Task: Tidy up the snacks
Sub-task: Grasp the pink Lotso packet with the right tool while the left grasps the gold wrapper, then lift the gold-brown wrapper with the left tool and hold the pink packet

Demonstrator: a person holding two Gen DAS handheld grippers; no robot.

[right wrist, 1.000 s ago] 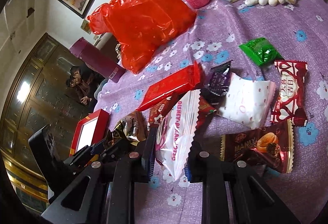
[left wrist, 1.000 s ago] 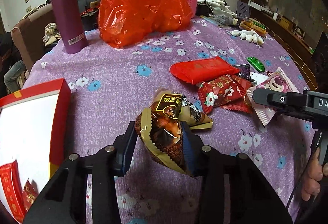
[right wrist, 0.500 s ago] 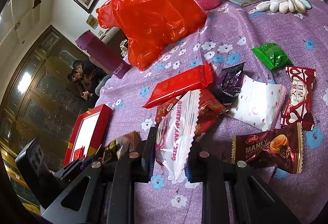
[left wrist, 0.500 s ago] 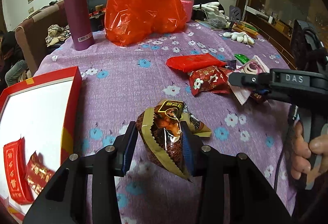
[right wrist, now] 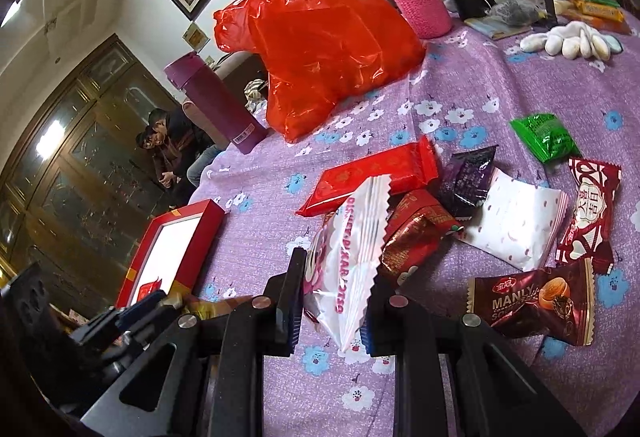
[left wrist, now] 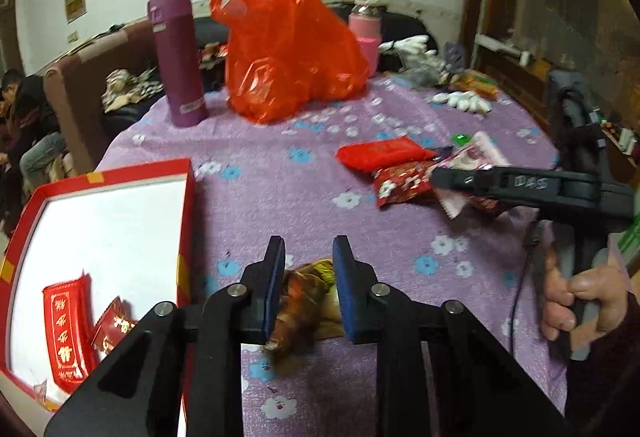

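My left gripper (left wrist: 308,253) hovers over the purple cloth just right of the red box (left wrist: 188,217). Its jaws are closing on a brown snack packet (left wrist: 304,301), which sits low between the pads and looks blurred. The box's white floor holds two red packets (left wrist: 64,329). My right gripper (right wrist: 338,269) is shut on a white-and-pink packet (right wrist: 352,237), held on edge above the snack pile. The left wrist view shows the right gripper (left wrist: 444,177) at the right with that packet (left wrist: 480,149). The left gripper (right wrist: 140,305) appears at the lower left of the right wrist view.
Loose snacks lie on the cloth: a long red packet (right wrist: 372,177), a red floral one (right wrist: 416,233), purple (right wrist: 468,177), green (right wrist: 544,137), white dotted (right wrist: 516,229), dark red (right wrist: 592,209) and a brown one (right wrist: 536,301). A red plastic bag (left wrist: 288,49), purple flask (left wrist: 178,61), pink bottle (left wrist: 366,33) and white gloves (right wrist: 568,41) stand behind.
My left gripper has moved left and up towards the red box. Its jaws have narrowed and the brown packet has slid lower between them. The right gripper has rolled a little, packet still held.
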